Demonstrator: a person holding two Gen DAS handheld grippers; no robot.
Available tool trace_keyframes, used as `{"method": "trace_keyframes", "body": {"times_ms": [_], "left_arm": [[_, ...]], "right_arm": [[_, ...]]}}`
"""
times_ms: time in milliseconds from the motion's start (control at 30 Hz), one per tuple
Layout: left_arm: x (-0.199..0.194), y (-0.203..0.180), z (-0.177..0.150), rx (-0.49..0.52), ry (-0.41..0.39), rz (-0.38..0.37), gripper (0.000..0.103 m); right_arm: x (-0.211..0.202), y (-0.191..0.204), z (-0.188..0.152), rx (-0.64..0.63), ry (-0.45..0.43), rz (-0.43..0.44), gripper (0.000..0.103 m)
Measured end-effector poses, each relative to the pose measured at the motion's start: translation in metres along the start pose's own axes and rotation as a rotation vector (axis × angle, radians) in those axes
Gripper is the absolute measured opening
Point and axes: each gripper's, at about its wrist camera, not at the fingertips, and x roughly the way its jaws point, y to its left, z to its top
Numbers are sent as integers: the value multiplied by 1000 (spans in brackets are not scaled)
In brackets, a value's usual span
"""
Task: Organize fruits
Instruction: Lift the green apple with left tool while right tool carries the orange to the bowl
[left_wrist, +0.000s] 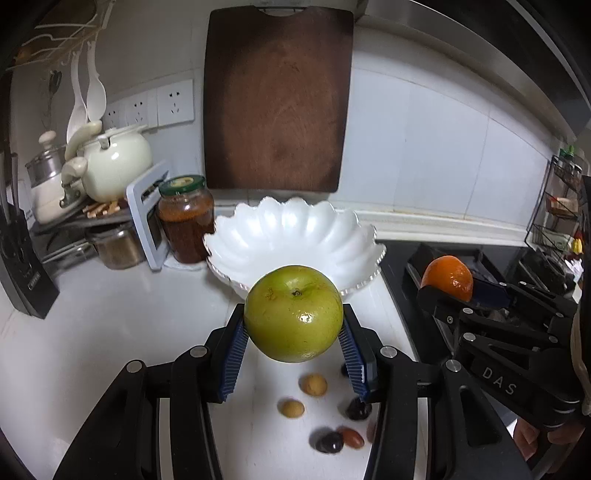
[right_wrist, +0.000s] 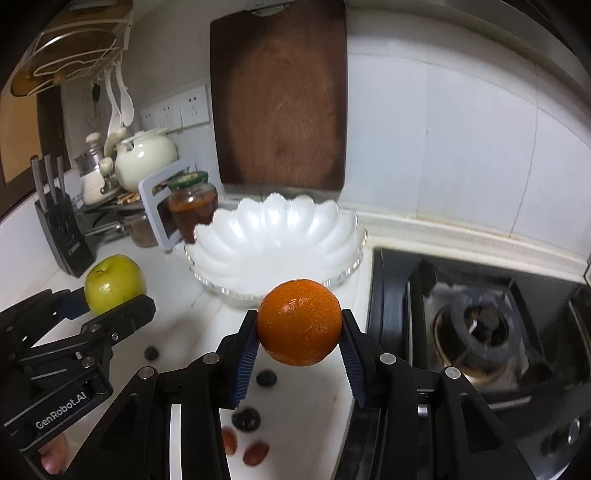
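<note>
My left gripper (left_wrist: 293, 325) is shut on a green apple (left_wrist: 293, 314), held above the white counter just in front of the scalloped white bowl (left_wrist: 295, 229). My right gripper (right_wrist: 299, 330) is shut on an orange (right_wrist: 299, 322), also raised in front of the bowl (right_wrist: 277, 236). The bowl holds nothing. In the right wrist view the left gripper (right_wrist: 110, 302) with the apple (right_wrist: 113, 283) is at the left. In the left wrist view the right gripper (left_wrist: 454, 291) with the orange (left_wrist: 447, 277) is at the right. Small dark, red and tan fruits (left_wrist: 313, 384) (right_wrist: 245, 419) lie on the counter below.
A dark wooden cutting board (left_wrist: 277, 99) leans on the tiled wall behind the bowl. A jar (left_wrist: 186, 218), a kettle (left_wrist: 116, 162), a rack and a knife block (right_wrist: 62, 229) crowd the back left. A gas stove (right_wrist: 480, 332) lies right of the counter edge.
</note>
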Motion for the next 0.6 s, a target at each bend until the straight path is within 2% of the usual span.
{"method": "trace_keyframes", "body": {"times_ms": [167,333,467,600], "left_arm": [[2,6,20,-14,-33,12,48],[7,19,38,-38,-35,3,48],[13,25,52,-24,-43,24,48],[27,31,65,-29,-12,13,48]], "right_arm": [[5,-1,19,-1,-35,7,44],[14,0,37,-1,-44,7,44],[26,3,52,-14,-41,-3,44],[40,6,66,-37,-29,-6,44]]}}
